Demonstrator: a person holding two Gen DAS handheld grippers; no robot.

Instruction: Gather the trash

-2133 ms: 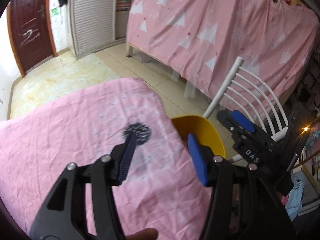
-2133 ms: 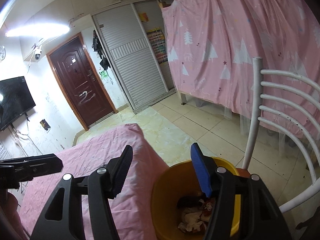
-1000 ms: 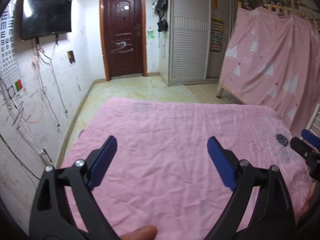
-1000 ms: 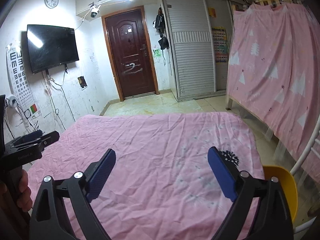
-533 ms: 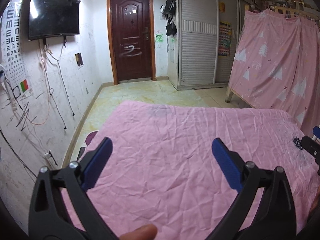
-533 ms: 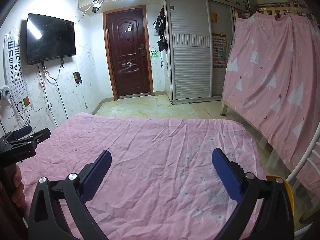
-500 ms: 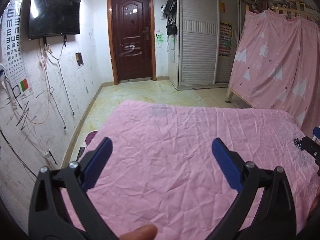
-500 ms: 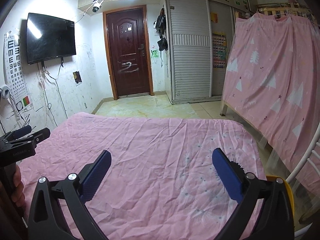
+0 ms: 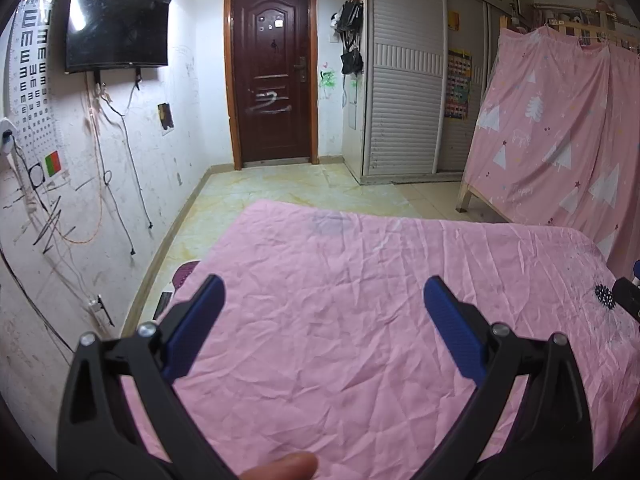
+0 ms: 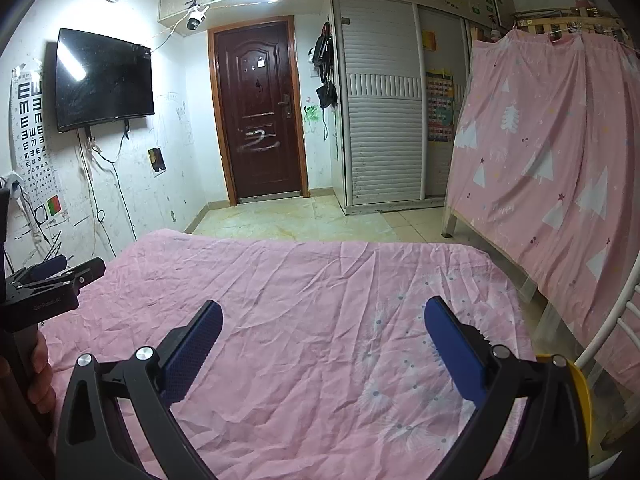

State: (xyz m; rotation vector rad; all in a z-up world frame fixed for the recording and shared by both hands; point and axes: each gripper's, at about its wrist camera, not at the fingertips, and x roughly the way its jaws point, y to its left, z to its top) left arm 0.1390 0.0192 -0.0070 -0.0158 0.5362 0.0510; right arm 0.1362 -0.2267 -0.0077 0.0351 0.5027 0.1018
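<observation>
From the left wrist, the left claw (image 9: 320, 300) hangs over a surface draped in a wrinkled pink cloth (image 9: 340, 312), its blue-padded fingers (image 9: 192, 328) spread wide with nothing between them. The tip of the right claw (image 9: 628, 300) shows at the far right edge beside a dark dandelion print (image 9: 604, 297) on the cloth. Beyond the cloth lie a pale tiled floor (image 9: 280, 188), a dark brown door (image 9: 272, 80), a wall-mounted television (image 9: 116, 28) and a pink curtain (image 9: 560, 140) with tree prints. From the right wrist, the right claw (image 10: 322, 328) is likewise wide apart and holds nothing, hovering above the same pink cloth (image 10: 300, 300). The left claw (image 10: 52, 280) appears at the left edge, gripped by a hand (image 10: 38, 376); from here its opening cannot be judged. The yellow trash bin (image 10: 582, 392) peeks out at the lower right, off the cloth's right edge, just beside a white slatted chair (image 10: 616, 328); its contents are hidden.
</observation>
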